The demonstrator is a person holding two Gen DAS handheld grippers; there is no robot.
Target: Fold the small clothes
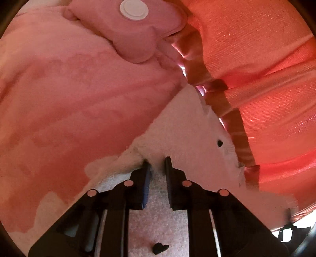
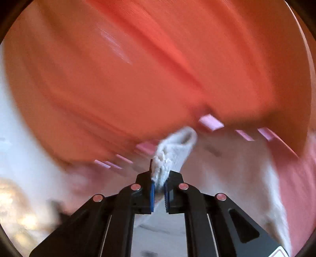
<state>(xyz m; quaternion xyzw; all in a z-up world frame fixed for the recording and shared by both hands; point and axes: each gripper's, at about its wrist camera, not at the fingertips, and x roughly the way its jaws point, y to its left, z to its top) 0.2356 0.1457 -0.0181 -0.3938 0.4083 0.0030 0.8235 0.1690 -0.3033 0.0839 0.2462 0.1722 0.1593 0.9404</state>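
Note:
A small fluffy garment fills the left wrist view: its pink part [image 1: 79,94] with a padded flap and a white button [image 1: 133,9], and its white part [image 1: 185,126] with small black hearts. My left gripper [image 1: 158,162] has its jaws close together, pinching a fold of the white fabric at the tips. My right gripper [image 2: 159,176] is shut on a bunched white edge of the garment [image 2: 173,146] and holds it up. The right wrist view is blurred by motion.
An orange-red cloth surface [image 1: 266,79] with a darker hem lies to the right in the left wrist view and fills the upper half of the right wrist view [image 2: 148,69]. Pale blurred surroundings show at the far left there.

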